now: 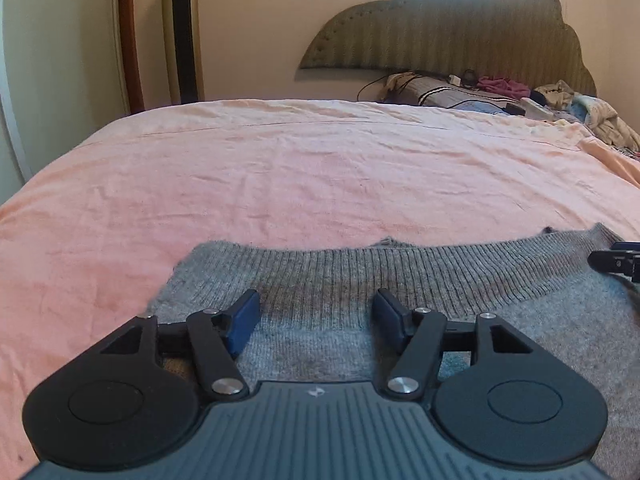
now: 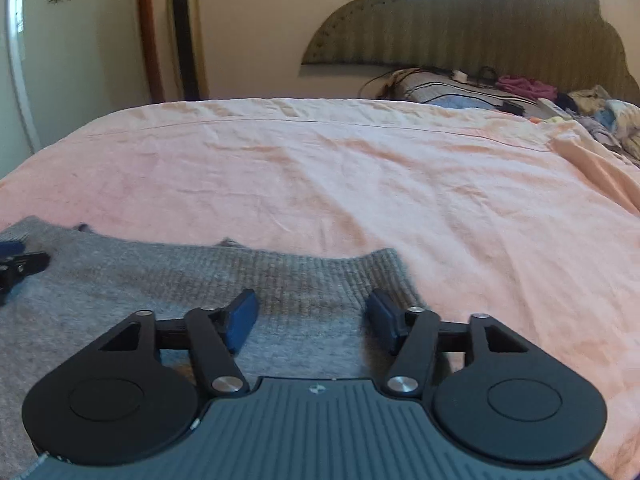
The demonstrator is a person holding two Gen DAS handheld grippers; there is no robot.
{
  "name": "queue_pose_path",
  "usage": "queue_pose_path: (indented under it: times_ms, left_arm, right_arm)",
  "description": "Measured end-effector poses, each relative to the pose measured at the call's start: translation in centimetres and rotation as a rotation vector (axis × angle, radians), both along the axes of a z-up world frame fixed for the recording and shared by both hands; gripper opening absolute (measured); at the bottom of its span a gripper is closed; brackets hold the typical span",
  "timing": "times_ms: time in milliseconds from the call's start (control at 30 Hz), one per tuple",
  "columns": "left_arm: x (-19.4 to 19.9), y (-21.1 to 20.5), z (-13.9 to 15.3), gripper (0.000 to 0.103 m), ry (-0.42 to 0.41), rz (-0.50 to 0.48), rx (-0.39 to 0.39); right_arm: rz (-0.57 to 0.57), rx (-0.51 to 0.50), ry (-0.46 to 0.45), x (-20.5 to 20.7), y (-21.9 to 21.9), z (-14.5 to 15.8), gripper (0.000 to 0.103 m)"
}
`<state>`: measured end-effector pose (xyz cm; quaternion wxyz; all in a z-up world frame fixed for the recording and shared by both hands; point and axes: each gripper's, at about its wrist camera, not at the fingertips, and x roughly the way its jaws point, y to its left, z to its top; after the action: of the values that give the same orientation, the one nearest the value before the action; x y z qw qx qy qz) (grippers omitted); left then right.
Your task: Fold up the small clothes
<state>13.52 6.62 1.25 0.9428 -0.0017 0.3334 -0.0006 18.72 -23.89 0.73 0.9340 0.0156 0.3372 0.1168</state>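
A grey knitted sweater (image 1: 340, 280) lies flat on the pink bedsheet (image 1: 280, 168), its ribbed band along the far edge. My left gripper (image 1: 316, 314) is open, its blue pads apart just above the sweater's left part. The right gripper's tip (image 1: 614, 261) shows at the right edge of that view. In the right wrist view my right gripper (image 2: 312, 314) is open over the sweater (image 2: 168, 280) near its right corner. The left gripper's tip (image 2: 18, 266) shows at the left edge. Nothing is held.
The pink sheet (image 2: 360, 176) stretches far ahead. A pile of clothes, cables and a striped pillow (image 1: 500, 96) lies at the back right under a padded headboard (image 1: 460, 36). A tall tower fan (image 1: 182, 32) stands by the wall at the left.
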Motion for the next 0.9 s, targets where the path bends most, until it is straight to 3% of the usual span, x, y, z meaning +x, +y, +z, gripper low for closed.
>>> queue_pose_path:
  times_ms: [133, 200, 233, 333, 367, 433, 500, 533, 567, 700, 767, 833, 900]
  left_arm:
    - [-0.3, -1.1, 0.1, 0.067, -0.008, 0.018, 0.057]
    - [-1.7, -1.6, 1.1, 0.065, -0.018, 0.083, 0.093]
    - [-2.9, -1.6, 1.9, 0.065, -0.023, 0.09, 0.077]
    - [-6.8, -1.8, 3.3, 0.066, -0.065, 0.024, -0.039]
    - [-7.2, -2.2, 3.0, 0.066, -0.048, 0.008, -0.036]
    - [-7.1, -2.5, 1.1, 0.069, 0.017, -0.005, 0.009]
    - [-7.6, -1.0, 0.1, 0.073, -0.033, -0.026, -0.027]
    - [-7.4, -0.2, 0.3, 0.073, -0.026, -0.017, -0.047]
    - [-7.2, 0.0, 0.3, 0.073, -0.023, -0.003, -0.026]
    - [-8.3, -1.3, 1.7, 0.07, -0.015, 0.035, 0.045]
    - [-10.2, -2.1, 2.8, 0.071, -0.044, 0.012, -0.015]
    - [-11.6, -3.1, 2.8, 0.071, -0.046, -0.033, -0.061]
    - [-12.1, -4.1, 1.0, 0.073, 0.001, -0.056, -0.027]
  right_arm:
    - [0.01, -0.096, -0.011, 0.1, 1.5, 0.0, 0.072]
    - [-0.037, -0.11, 0.001, -0.7, 1.6, 1.0, 0.071]
    - [-0.067, -0.096, 0.0, -1.9, 1.5, 1.9, 0.071]
    - [0.005, -0.022, -0.064, -6.1, 1.8, 3.6, 0.081]
    - [0.029, -0.039, -0.053, -6.7, 2.4, 3.3, 0.087]
    - [0.057, -0.13, 0.008, -6.9, 3.4, 1.6, 0.088]
    - [0.057, -0.081, -0.023, -7.4, 1.5, 0.1, 0.101]
    - [0.04, -0.017, -0.016, -7.2, 0.3, 0.1, 0.101]
    - [-0.011, -0.016, -0.001, -6.9, -0.5, 0.3, 0.101]
    - [-0.041, -0.054, 0.038, -7.6, -0.2, 1.5, 0.098]
    - [-0.016, -0.013, 0.018, -9.4, 0.5, 2.7, 0.092]
    - [0.041, -0.002, 0.008, -11.0, 1.7, 2.7, 0.098]
    - [0.063, -0.071, 0.029, -11.7, 2.7, 1.2, 0.102]
